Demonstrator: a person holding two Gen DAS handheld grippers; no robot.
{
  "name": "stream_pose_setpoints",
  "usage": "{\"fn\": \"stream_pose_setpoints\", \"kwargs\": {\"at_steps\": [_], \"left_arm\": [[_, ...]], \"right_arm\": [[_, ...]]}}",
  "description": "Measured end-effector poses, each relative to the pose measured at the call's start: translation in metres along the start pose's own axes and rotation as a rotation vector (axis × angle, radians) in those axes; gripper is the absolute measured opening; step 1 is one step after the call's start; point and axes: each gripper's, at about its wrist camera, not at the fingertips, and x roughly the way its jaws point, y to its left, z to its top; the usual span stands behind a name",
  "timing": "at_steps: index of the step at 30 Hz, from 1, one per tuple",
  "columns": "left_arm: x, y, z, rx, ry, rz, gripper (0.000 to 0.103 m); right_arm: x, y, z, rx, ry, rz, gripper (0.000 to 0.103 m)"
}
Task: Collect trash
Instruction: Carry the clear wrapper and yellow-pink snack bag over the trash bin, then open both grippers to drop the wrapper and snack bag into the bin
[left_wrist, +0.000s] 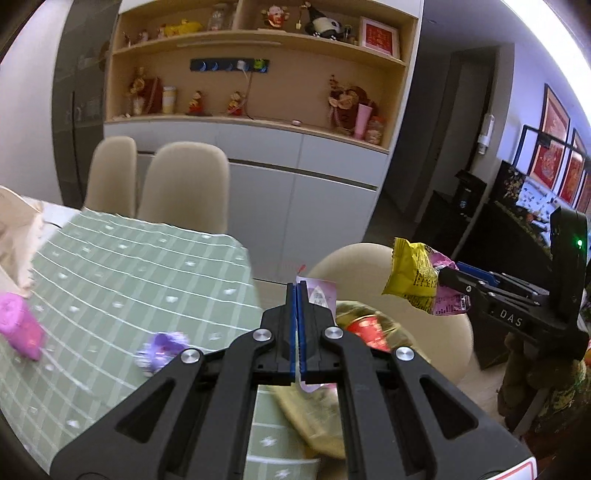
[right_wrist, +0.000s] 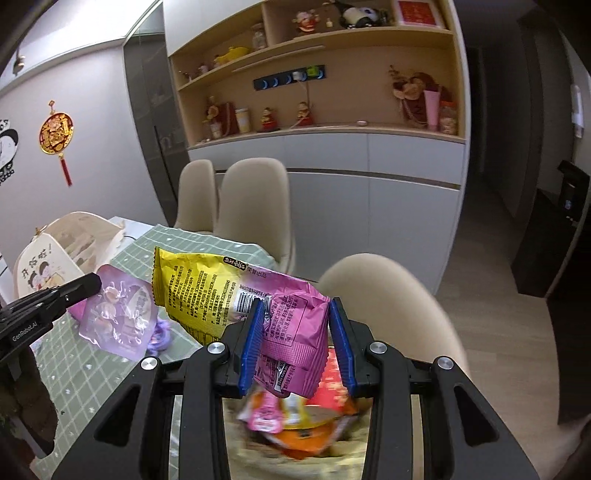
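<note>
My left gripper (left_wrist: 299, 287) is shut on a thin pale purple packet (left_wrist: 322, 295), held above the edge of the green checked table (left_wrist: 129, 266). The right wrist view shows that left gripper (right_wrist: 85, 286) at the left, the translucent purple packet (right_wrist: 118, 314) hanging from its tip. My right gripper (right_wrist: 297, 308) is shut on a crumpled yellow and pink snack bag (right_wrist: 288, 325), its blue pads (right_wrist: 255, 332) pressing both sides. From the left wrist view, the right gripper (left_wrist: 447, 278) holds the snack bag (left_wrist: 413, 277) at the right. A yellowish sack of wrappers (right_wrist: 303, 424) lies blurred below both grippers.
A crumpled purple wrapper (left_wrist: 162, 347) and a pink object (left_wrist: 18, 328) lie on the green cloth. A beige chair (left_wrist: 424, 332) stands close under the grippers, two more chairs (left_wrist: 184, 184) at the table's far side. A printed tote bag (right_wrist: 55, 254) sits at far left.
</note>
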Motion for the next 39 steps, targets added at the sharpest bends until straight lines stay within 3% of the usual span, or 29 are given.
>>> {"fn": "stream_pose_setpoints", "kwargs": {"at_steps": [8,17,19,21,23,31,39], "left_arm": [[0.063,-0.025,-0.018,-0.089,0.114,-0.066,0.001],[0.104,-0.045,-0.044,-0.084,0.226,-0.045,0.003],[0.106,-0.044,-0.047,-0.098,0.243,-0.043,0.011],[0.106,-0.042,-0.051,-0.125,0.253,-0.049,0.03],[0.103,-0.04,-0.052,-0.137,0.252,-0.04,0.037],[0.067,-0.028,-0.053,-0.183,0.202,0.032,0.049],[0.029,-0.022,-0.062,-0.226,0.178,0.13,0.076]], "right_arm": [[0.01,-0.051,-0.003,0.017,0.036,-0.008,0.035],[0.029,-0.062,-0.026,0.027,0.104,0.041,0.035],[0.033,-0.064,-0.03,0.031,0.115,0.052,0.035],[0.038,-0.065,-0.035,0.037,0.133,0.063,0.035],[0.044,-0.063,-0.039,0.038,0.147,0.07,0.035],[0.092,-0.038,-0.064,-0.009,0.283,0.12,0.035],[0.168,-0.009,-0.106,-0.147,0.495,0.079,0.035]]}}
